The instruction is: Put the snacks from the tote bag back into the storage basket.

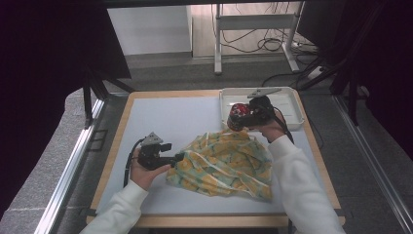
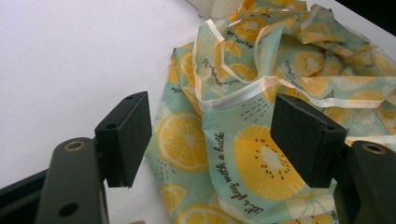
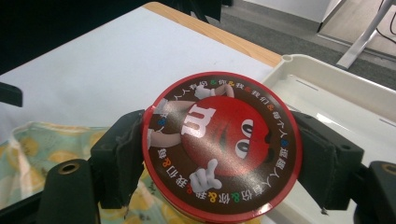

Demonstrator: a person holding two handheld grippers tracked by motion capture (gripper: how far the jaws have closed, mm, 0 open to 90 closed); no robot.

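Right of centre, the right hand-held gripper (image 1: 233, 118) clamps the red tin (image 3: 222, 147), seemingly just above the fruit-print bag (image 1: 221, 163); the left hand-held gripper (image 1: 180, 157) gapes at the bag's left edge.

A lab — bare work table (image 1: 160, 117), floor cables (image 1: 253, 41), black curtains (image 1: 44, 48).

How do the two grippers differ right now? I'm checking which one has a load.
The right gripper is shut on a red round tin, raised beside the white tray. The left gripper stands open, its jaws straddling the lemon-print cloth bag without pressing it, low at the table.
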